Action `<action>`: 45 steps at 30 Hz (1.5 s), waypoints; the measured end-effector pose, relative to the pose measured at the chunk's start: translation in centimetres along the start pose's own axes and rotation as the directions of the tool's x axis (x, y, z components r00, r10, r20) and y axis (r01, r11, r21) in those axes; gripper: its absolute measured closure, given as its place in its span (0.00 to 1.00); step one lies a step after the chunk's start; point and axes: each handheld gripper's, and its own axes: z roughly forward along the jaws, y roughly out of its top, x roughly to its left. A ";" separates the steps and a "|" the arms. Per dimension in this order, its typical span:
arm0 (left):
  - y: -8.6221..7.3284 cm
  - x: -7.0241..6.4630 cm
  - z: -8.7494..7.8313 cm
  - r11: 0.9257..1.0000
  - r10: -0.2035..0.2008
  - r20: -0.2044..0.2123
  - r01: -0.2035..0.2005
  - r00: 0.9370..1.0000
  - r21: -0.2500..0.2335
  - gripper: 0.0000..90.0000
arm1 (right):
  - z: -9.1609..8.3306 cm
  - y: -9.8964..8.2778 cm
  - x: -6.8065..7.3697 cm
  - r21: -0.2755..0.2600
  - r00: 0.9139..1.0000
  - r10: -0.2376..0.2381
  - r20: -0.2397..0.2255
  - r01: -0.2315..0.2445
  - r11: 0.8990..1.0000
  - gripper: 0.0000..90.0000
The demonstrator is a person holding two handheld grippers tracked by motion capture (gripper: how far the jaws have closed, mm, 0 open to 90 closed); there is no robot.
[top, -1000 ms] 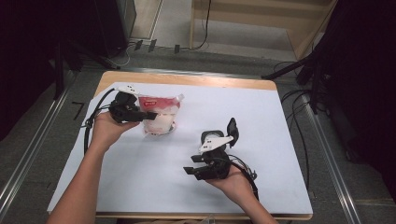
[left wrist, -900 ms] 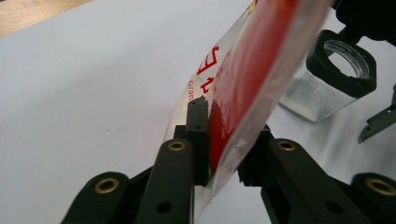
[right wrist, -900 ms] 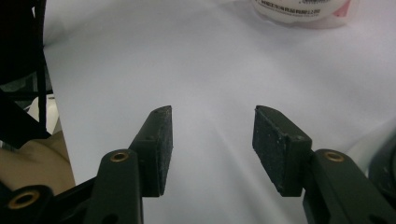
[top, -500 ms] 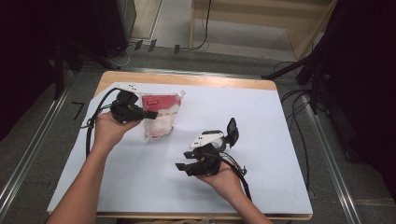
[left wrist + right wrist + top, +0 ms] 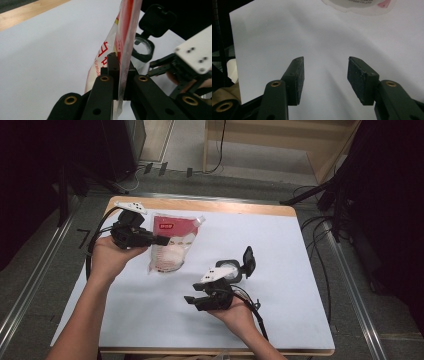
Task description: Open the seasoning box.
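1. Plastic pouch point(image 5: 172, 245) lies at the table's point(image 5: 300, 320) 11 o'clock; soft, light, slippery
2. Left gripper point(image 5: 161, 240) pinches its side edge; grip the flat seam
3. Right gripper point(image 5: 191, 301) spread, empty, at 6 o'clock

one pouch point(image 5: 171, 246), two tools, one table point(image 5: 280, 240)

Pouch point(image 5: 171, 247) now pinched, lifted by left hand-held gripper point(image 5: 161, 240)

counter point(image 5: 300, 270): white sheet over wood | jar point(image 5: 231, 271): clear, black flip lid open | floor point(image 5: 235, 180): cables
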 end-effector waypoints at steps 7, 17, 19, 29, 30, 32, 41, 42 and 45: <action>0.4 -1.7 -0.5 1.000 -0.002 0.049 0.002 0.999 0.007 1.00 | 1.0 -0.1 0.1 -0.028 1.000 0.021 0.005 -0.021 0.999 0.42; 0.6 -3.5 -0.8 0.999 0.005 0.092 -0.009 0.996 0.039 1.00 | 2.7 -0.1 -0.1 0.012 0.999 0.029 0.034 -0.029 0.999 0.40; 0.5 -3.6 -0.7 0.999 0.002 0.095 -0.007 0.995 0.044 1.00 | 2.8 -0.1 -0.2 0.003 0.999 0.032 0.043 -0.032 0.999 0.42; 0.4 -4.4 -0.5 0.999 -0.022 0.176 0.014 0.984 0.045 1.00 | 2.9 -0.1 -0.3 -0.049 0.995 0.054 0.081 -0.051 0.998 0.50; 0.4 -4.4 -0.5 0.999 -0.025 0.177 0.018 0.984 0.042 1.00 | 2.9 -0.1 -0.3 -0.055 0.995 0.055 0.084 -0.050 0.997 0.50; 0.5 -4.6 -0.6 0.999 -0.034 0.186 0.026 0.982 0.044 1.00 | 2.9 -0.1 -0.3 -0.068 0.995 0.055 0.085 -0.049 0.996 0.51; 0.1 -3.7 -0.8 0.990 -0.142 0.297 0.137 0.944 0.037 1.00 | 2.3 -0.4 -0.1 -0.164 0.991 0.040 0.126 -0.019 0.986 0.55; 0.1 -3.6 -0.8 0.990 -0.143 0.298 0.139 0.944 0.034 1.00 | 2.3 -0.5 0.1 -0.177 0.990 0.027 0.137 -0.002 0.984 0.56; 0.1 -3.5 -0.6 0.988 -0.156 0.287 0.154 0.945 0.030 1.00 | 2.0 -0.4 0.7 -0.212 0.986 -0.015 0.166 0.051 0.976 0.60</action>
